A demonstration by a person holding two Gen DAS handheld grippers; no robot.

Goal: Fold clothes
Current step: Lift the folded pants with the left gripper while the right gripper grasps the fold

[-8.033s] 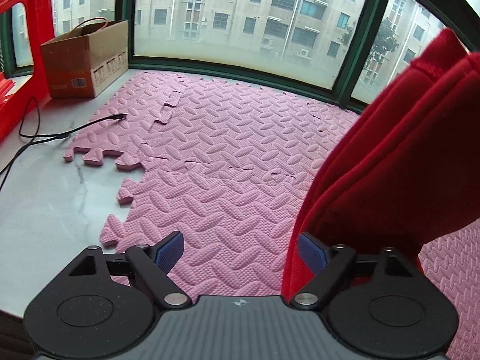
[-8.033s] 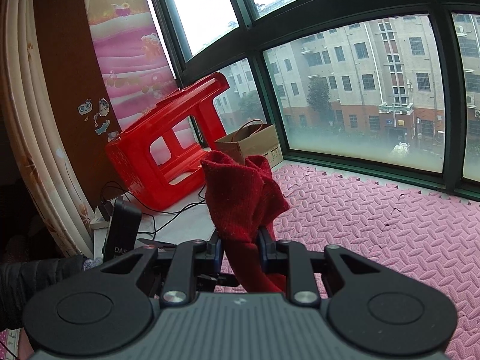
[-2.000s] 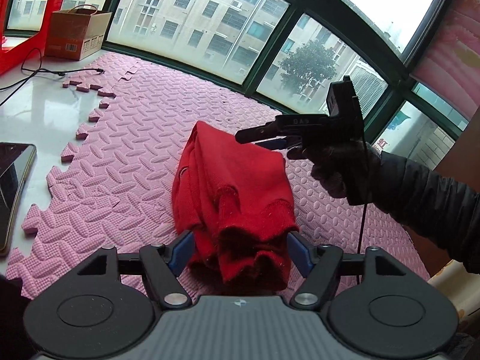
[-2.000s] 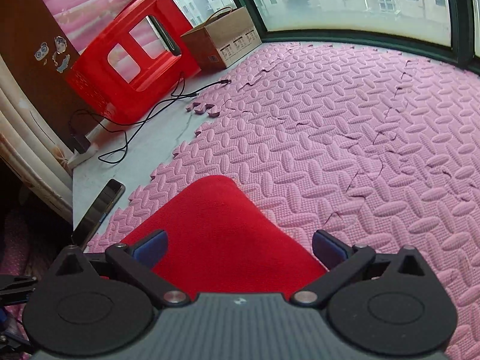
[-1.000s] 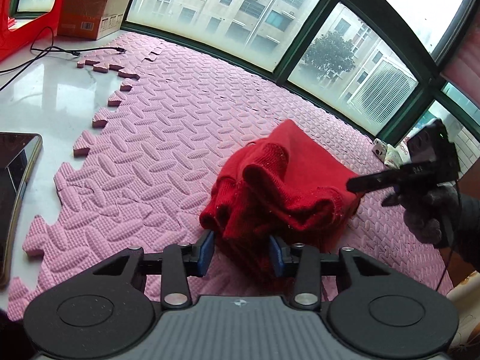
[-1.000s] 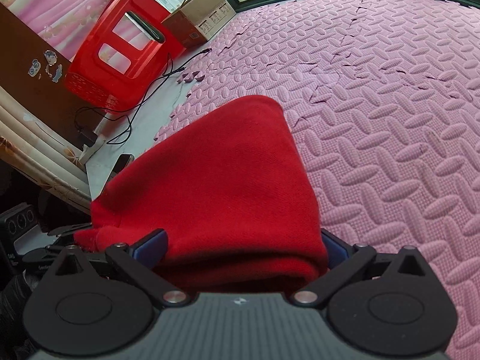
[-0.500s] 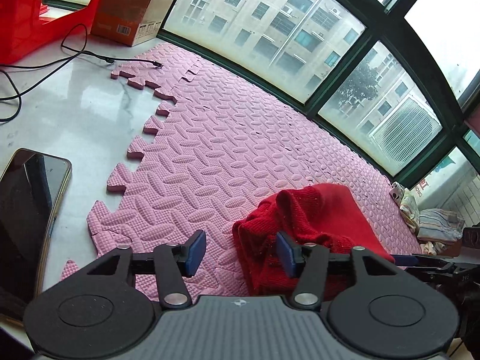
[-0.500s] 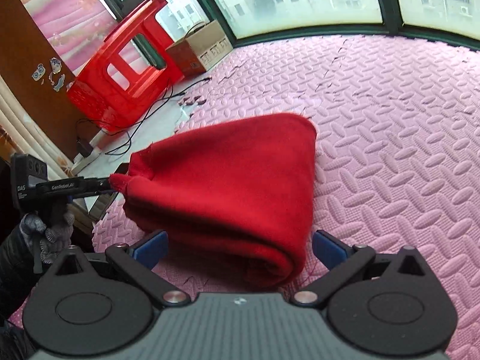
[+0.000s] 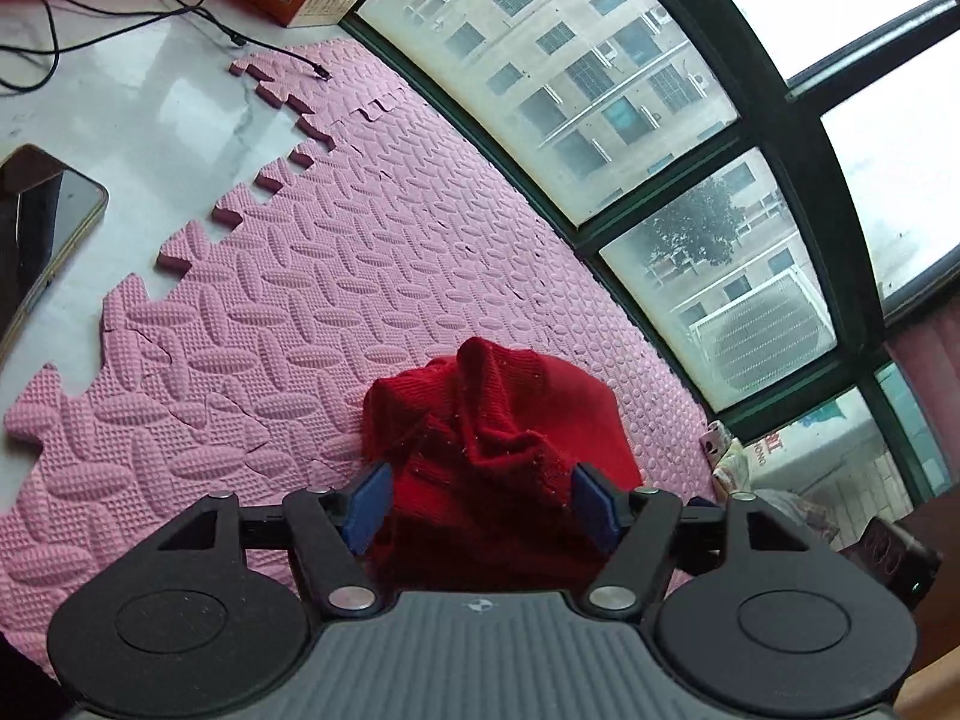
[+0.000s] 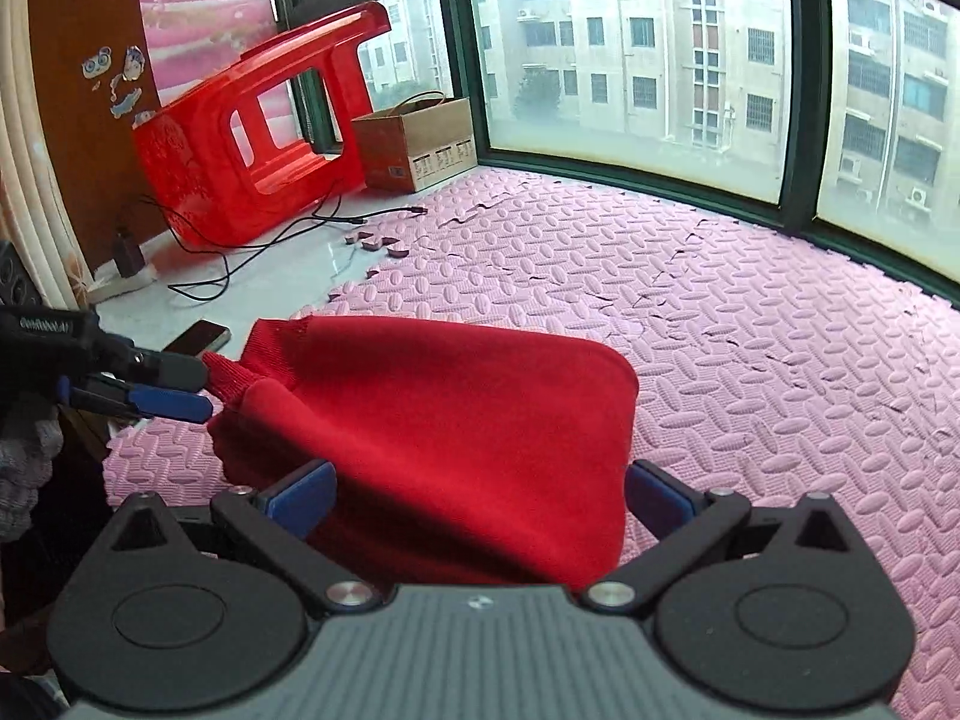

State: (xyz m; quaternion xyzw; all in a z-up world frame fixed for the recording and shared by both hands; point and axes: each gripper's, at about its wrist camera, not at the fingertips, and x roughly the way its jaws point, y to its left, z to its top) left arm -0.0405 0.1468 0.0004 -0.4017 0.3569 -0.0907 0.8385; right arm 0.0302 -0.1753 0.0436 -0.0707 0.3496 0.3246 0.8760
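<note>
- The left tool (image 9: 480, 509) has its blue pads (image 9: 367, 507) apart; its jaws have just been opening, and the red garment (image 9: 498, 432) lies between them and just ahead, with neither pad pressing on it.
- From the right wrist view, the left tool (image 10: 180, 387) sits to the far left, its two fingers one above the other with a gap between them, at the ribbed edge of the red garment (image 10: 456, 420); whether that edge touches a finger cannot be told.
- A gloved hand (image 10: 24, 456) shows at the left edge behind that tool.
- The right tool (image 10: 480, 495) stands wide apart, its pads (image 10: 303, 495) clear of the cloth; the folded bundle lies between and beyond them.
- The garment rests on the pink foam mat (image 10: 750, 372), folded into a thick, roughly rectangular bundle, smooth on the side towards the right tool and bunched into knit ridges on the side towards the left tool.
- Left of the left tool, a phone (image 9: 48, 228) lies on the bare white surface (image 9: 150, 120) beside the mat's toothed edge.
- Far ahead of the right tool and to its left stand an overturned red plastic stool (image 10: 252, 138) and a cardboard box (image 10: 420, 144), with black cables (image 10: 270, 252) trailing over the white surface.
- Windows (image 10: 630, 48) run along the far side of the mat.
</note>
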